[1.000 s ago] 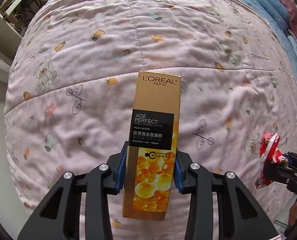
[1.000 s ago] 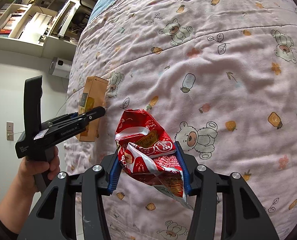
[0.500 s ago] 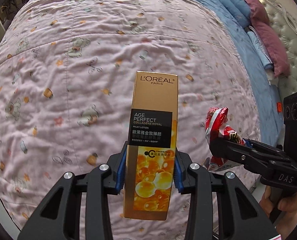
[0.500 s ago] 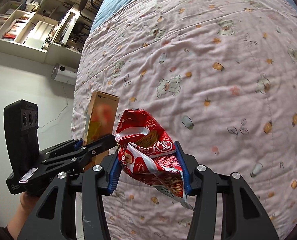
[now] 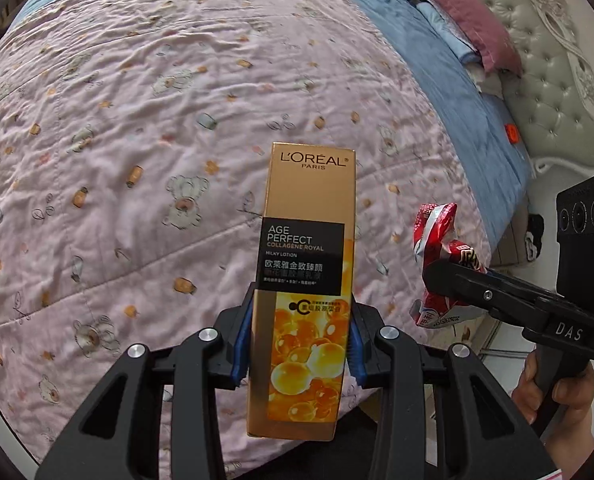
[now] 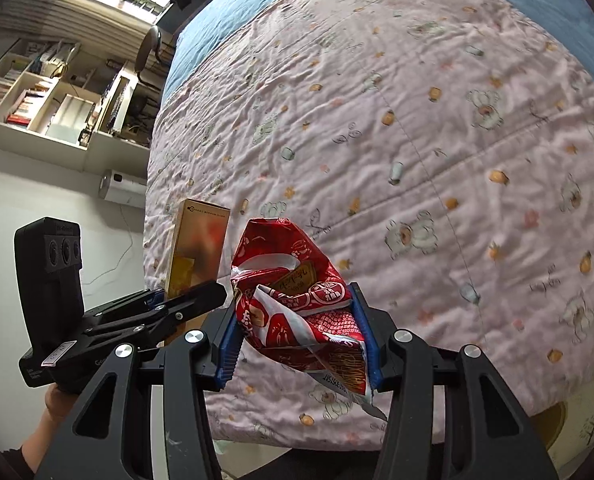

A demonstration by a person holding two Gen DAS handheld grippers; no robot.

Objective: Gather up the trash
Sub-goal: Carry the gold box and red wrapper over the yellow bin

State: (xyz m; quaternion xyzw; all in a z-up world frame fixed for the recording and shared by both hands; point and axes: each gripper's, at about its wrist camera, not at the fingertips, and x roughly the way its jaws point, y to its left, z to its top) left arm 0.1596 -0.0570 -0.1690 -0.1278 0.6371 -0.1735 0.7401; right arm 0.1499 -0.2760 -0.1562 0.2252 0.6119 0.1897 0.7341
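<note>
You've got a load in each hand, both hanging above the bed [image 5: 145,128] with its pink quilt. Your left gripper [image 5: 299,344] has its jaws drawn in snug on the lower part of the gold carton [image 5: 309,264], blue pads flat against its two narrow sides, the carton standing upright with its printed face toward the camera. That's a stiff cardboard box, probably light and likely empty, so it should ride well, but the glossy faces look slick and thin walls will buckle if you squeeze harder. Most of its length stands beyond the pads; a fast swing could tip it.

Your right gripper [image 6: 297,336] has jaws set about half apart, clamped on the crumpled red wrapper [image 6: 293,304], which bulges up between the pads and trails a torn tail below. It's soft, feather-light and crinkly; it gives under pressure, so the hold looks less sure than on the carton. The thick bunched middle is the right place to pinch, not the loose tail.

Seen from the carton, the wrapper hangs just off to the right, near but apart. No bin is in view above the bed.
</note>
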